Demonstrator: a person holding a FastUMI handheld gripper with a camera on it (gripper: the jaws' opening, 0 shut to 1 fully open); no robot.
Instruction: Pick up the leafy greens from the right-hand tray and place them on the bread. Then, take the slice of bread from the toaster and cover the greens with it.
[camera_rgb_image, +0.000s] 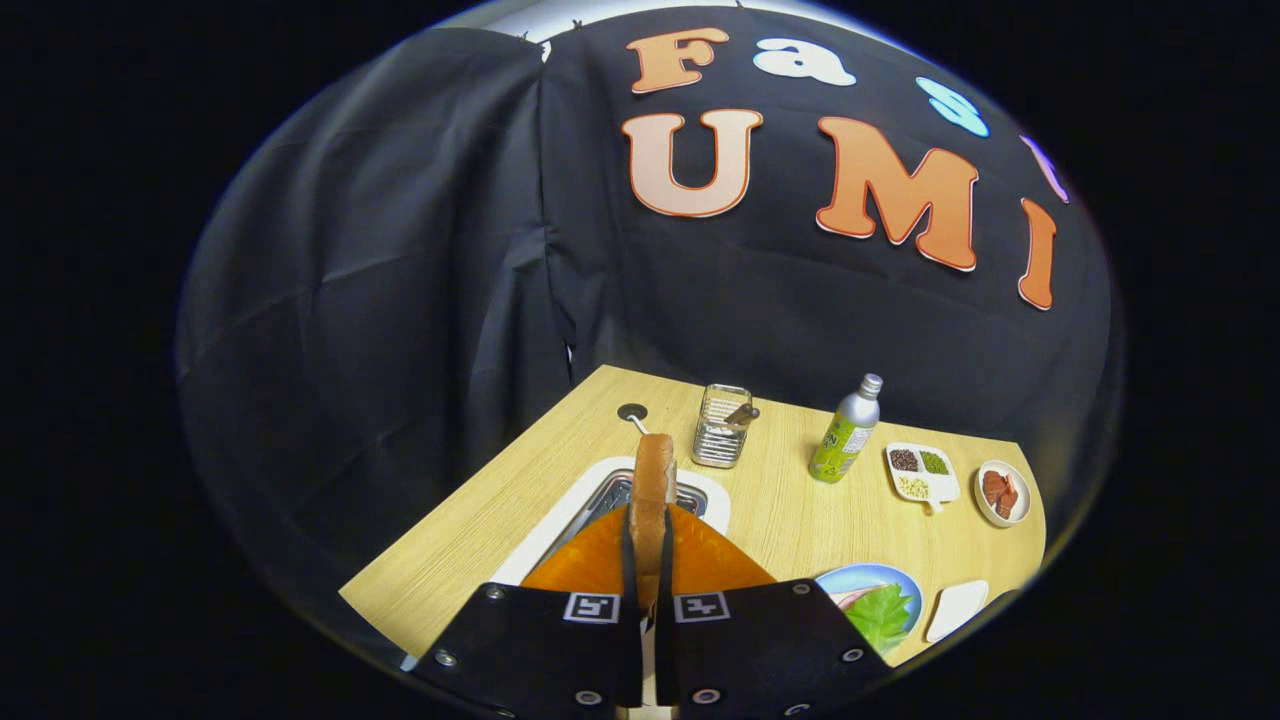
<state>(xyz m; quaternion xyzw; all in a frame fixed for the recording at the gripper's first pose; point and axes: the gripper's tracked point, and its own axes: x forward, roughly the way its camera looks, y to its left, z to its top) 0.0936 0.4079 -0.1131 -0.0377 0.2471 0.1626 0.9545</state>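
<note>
A slice of bread (653, 480) is held upright, edge-on, between the two fingers of the gripper (650, 545), which are drawn narrow and pressed on both its faces. It is lifted above the white toaster (600, 500), which stands toward the left edge of the wooden table (480, 540). To the right of the fingers, at the near edge, a blue plate (868, 578) is seen with the leafy greens (882, 612) laid on it; what lies beneath them cannot be told. A white tray (957, 608) is placed just beside the plate. Toward the far edge, a metal mesh holder (722, 426), a bottle (846, 430), a divided dish (922, 472) and a small meat plate (1002, 492) are lined up.
</note>
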